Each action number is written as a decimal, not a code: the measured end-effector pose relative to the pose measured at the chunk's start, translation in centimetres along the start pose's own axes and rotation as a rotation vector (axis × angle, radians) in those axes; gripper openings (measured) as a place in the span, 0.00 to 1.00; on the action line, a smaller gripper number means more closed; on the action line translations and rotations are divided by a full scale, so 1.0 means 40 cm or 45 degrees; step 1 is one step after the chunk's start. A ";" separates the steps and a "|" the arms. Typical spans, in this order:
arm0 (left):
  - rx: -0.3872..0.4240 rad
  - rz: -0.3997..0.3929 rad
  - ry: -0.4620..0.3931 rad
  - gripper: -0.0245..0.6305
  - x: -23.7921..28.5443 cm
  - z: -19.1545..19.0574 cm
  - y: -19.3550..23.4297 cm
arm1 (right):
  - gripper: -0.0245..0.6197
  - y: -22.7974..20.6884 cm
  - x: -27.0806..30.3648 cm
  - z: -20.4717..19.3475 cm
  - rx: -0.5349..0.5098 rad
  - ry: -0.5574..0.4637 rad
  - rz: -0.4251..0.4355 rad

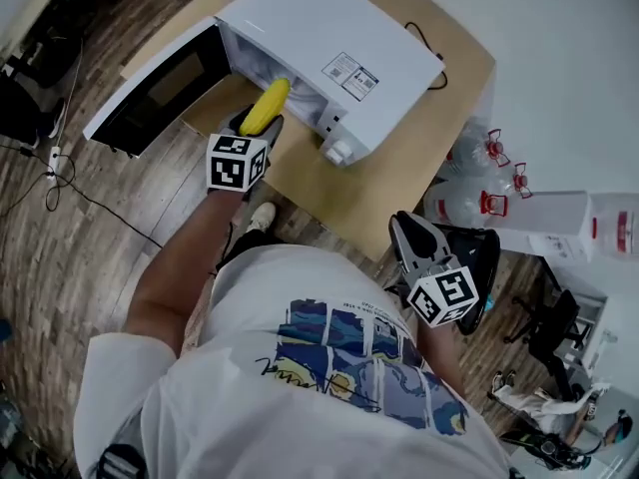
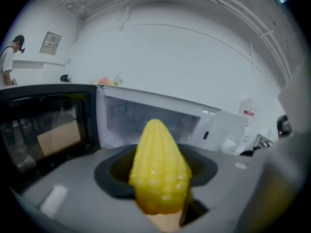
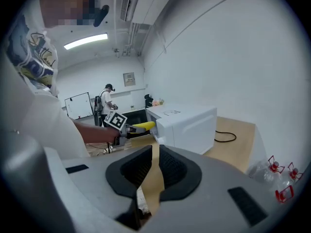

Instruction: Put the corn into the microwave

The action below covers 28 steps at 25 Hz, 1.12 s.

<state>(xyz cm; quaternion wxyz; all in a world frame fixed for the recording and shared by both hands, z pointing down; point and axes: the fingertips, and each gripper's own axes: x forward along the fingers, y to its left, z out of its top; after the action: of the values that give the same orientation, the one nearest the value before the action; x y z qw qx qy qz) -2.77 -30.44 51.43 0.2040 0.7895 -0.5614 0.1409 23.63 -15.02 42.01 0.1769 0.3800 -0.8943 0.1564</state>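
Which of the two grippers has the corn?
The left gripper: the corn is clamped in its jaws, at the open microwave's mouth. The right gripper is empty, back beside the person's body.

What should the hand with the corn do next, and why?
Probably push the left gripper a bit farther forward, so the corn goes right inside the microwave. The door is swung wide open and the corn's tip is only about at the opening. The fingers grip its thick end, so it looks too early to let go.
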 end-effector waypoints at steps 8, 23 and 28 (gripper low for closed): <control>0.071 -0.036 0.079 0.42 0.211 0.010 0.124 | 0.11 0.019 0.105 0.040 0.031 0.036 -0.096; 0.245 -0.128 0.143 0.42 0.481 0.048 0.218 | 0.11 0.039 0.179 0.047 0.190 0.085 -0.354; 0.275 -0.137 0.139 0.42 0.522 0.044 0.224 | 0.11 0.033 0.184 0.051 0.194 0.109 -0.393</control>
<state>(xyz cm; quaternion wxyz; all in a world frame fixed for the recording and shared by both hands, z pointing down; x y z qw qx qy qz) -4.36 -51.16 60.78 0.1555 0.8269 -0.4880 0.2322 17.50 -19.58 43.22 0.2074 0.5180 -0.8027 0.2106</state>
